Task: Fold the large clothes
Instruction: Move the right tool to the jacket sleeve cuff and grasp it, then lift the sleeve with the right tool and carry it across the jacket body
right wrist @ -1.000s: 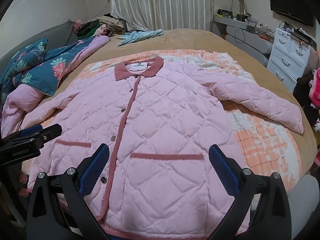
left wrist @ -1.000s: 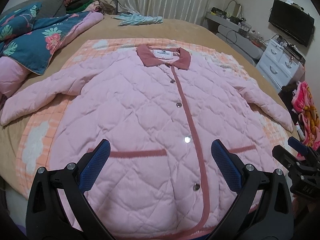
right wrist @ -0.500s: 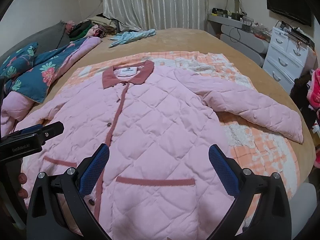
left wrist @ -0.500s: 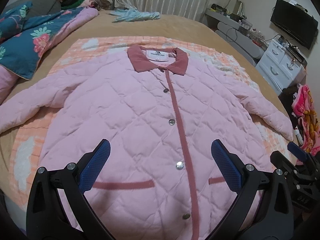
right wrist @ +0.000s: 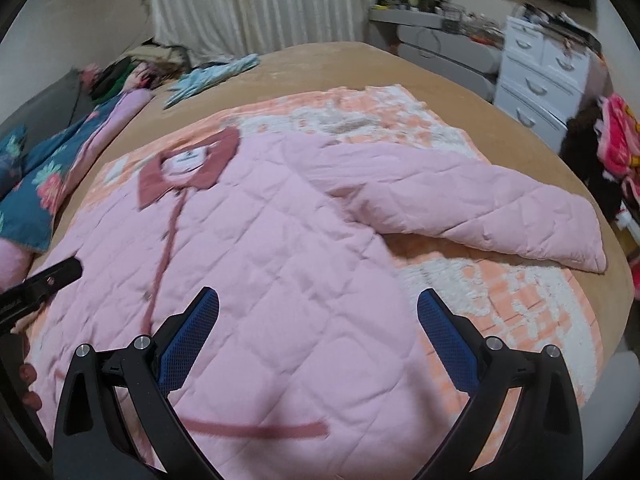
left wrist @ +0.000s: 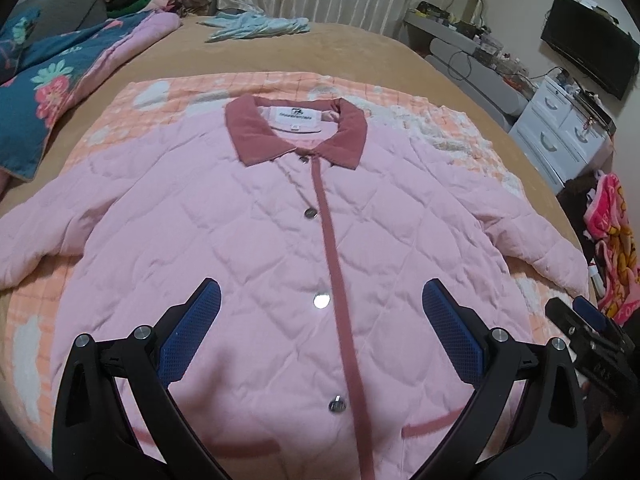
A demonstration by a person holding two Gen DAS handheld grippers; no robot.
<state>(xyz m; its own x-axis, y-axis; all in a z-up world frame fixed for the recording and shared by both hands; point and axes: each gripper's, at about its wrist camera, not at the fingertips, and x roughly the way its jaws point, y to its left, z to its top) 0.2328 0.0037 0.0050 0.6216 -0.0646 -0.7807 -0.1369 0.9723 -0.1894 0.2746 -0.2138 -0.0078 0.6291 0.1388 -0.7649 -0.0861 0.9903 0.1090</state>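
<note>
A pink quilted jacket with a dusty-red collar lies flat and buttoned, front up, on an orange checked blanket. Both sleeves are spread out; the right sleeve reaches toward the bed's right edge. My left gripper hovers open above the jacket's button placket, nothing between its blue pads. My right gripper hovers open over the jacket's right half, above the pocket trim. The other gripper shows at the edge of each view, right gripper and left gripper.
The blanket lies on a tan bed. A blue floral quilt and piled clothes sit at the left, a light blue garment at the far end. White drawers and a TV stand to the right of the bed.
Both grippers have moved forward over the jacket toward the collar. The right gripper has also swung right toward the right sleeve. The jacket lies as before.
</note>
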